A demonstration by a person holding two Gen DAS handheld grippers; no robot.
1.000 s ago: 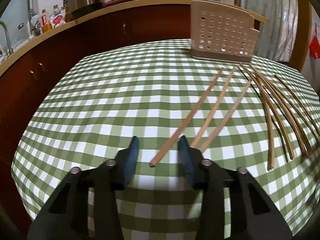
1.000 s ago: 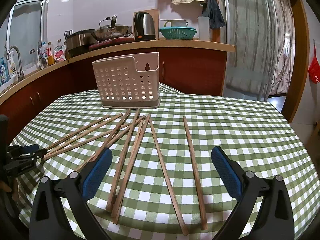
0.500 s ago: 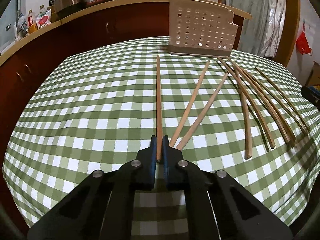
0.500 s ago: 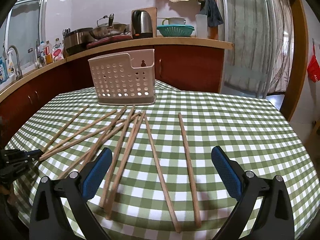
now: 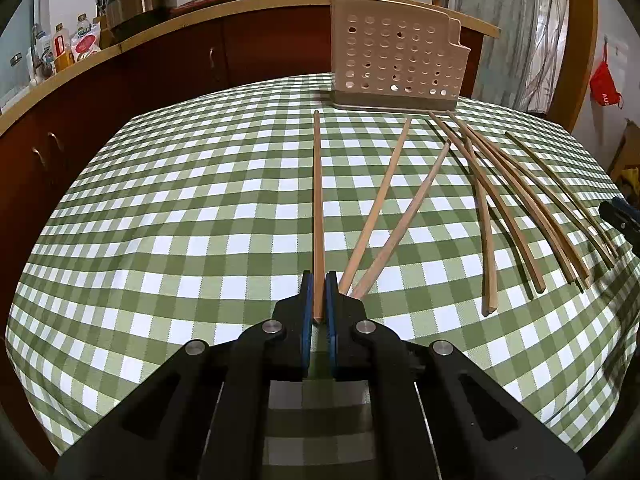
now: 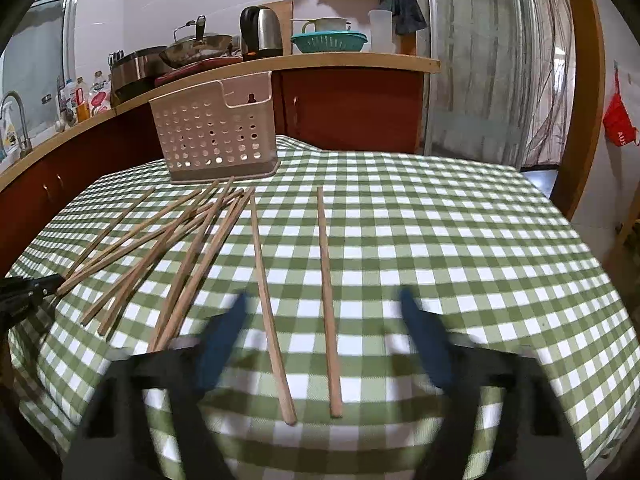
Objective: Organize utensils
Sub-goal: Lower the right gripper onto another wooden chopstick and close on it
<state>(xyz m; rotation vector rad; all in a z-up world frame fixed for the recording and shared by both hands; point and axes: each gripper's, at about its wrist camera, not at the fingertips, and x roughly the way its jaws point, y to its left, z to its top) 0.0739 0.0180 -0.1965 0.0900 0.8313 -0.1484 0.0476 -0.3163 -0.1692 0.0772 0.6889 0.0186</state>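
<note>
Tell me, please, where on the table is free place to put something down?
Free: the checked cloth right of the two separate chopsticks, up to the table edge, and the cloth left of the chopstick held by the left tongs. Crowded: the chopstick fan before the basket.

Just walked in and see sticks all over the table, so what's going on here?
A person is tidying wooden chopsticks off a green checked tablecloth, using a handheld gripper in each hand. The left gripper is shut on the near end of one wooden chopstick. The right gripper is closing around two separate chopsticks, not yet pressing them. More chopsticks lie loose, fanned out. The beige perforated plastic holder stands at the far side of the table; nothing shows sticking out of it.
</note>
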